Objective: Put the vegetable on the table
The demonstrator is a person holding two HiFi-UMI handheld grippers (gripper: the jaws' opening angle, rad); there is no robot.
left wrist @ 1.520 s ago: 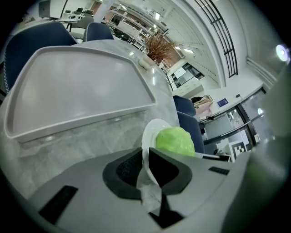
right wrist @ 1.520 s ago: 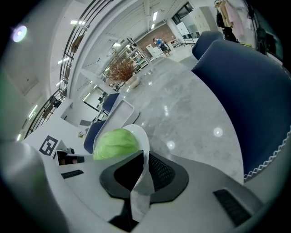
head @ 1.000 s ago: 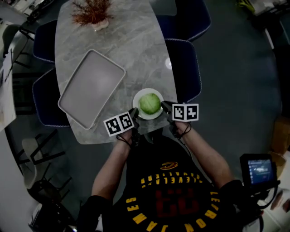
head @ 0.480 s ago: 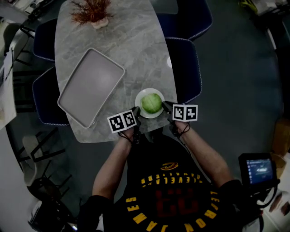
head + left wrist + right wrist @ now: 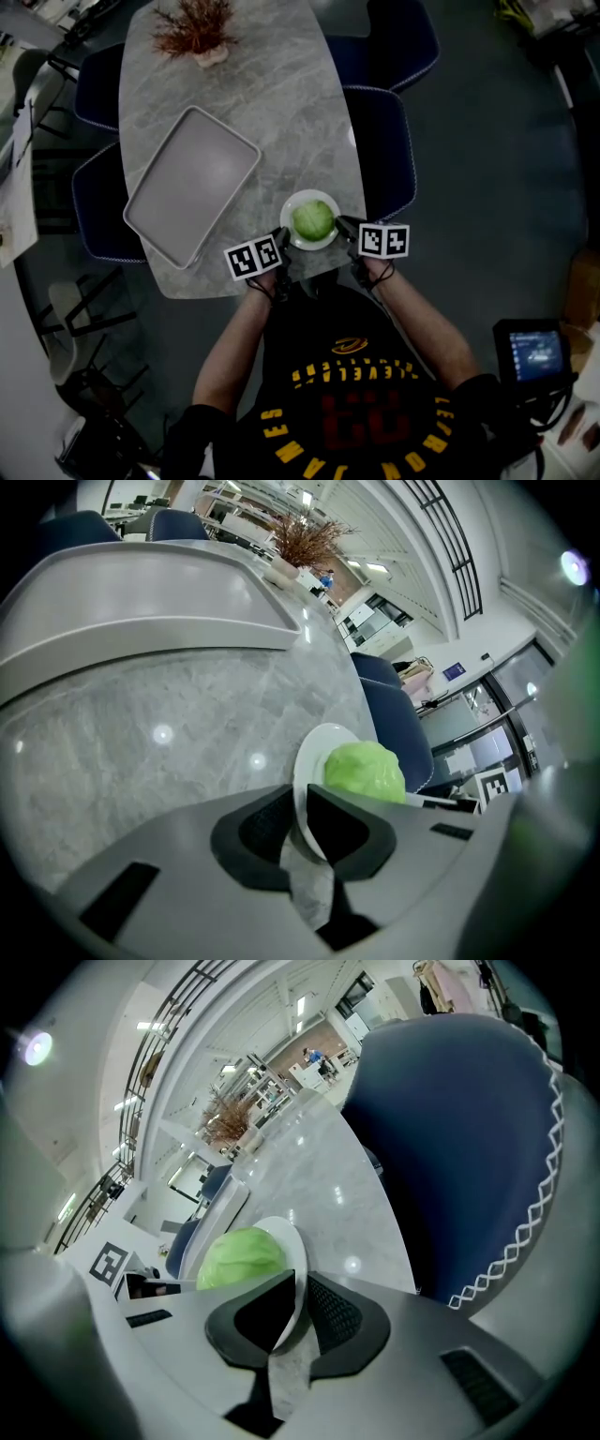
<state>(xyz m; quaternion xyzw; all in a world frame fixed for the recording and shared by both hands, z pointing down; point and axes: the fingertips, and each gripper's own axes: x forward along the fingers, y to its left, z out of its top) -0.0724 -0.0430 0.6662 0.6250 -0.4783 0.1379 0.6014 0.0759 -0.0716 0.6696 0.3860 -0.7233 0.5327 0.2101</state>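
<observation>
1. The green vegetable [image 5: 312,219], round and leafy, sits in the middle of a white plate [image 5: 327,202] just below the centre of the head view.
2. The plate is over the near right corner of the grey marble table [image 5: 272,112]; whether its base touches the tabletop cannot be told.
3. The left gripper [image 5: 281,235] is clamped on the plate's left rim. In the left gripper view the two dark jaws pinch the thin white edge [image 5: 309,761] between them, with the vegetable [image 5: 366,771] just beyond.
4. The right gripper [image 5: 344,226] is clamped on the opposite rim. In the right gripper view its jaws close on the plate edge [image 5: 294,1246], and the vegetable [image 5: 239,1255] is to the left of them.
5. A large empty grey tray [image 5: 192,183] lies tilted at centre left of the head view, well apart from the plate.
6. A reddish dried plant [image 5: 195,28] stands at the table's far end, at the top of the frame.
7. A dark blue chair [image 5: 382,150] stands just right of the table.
</observation>
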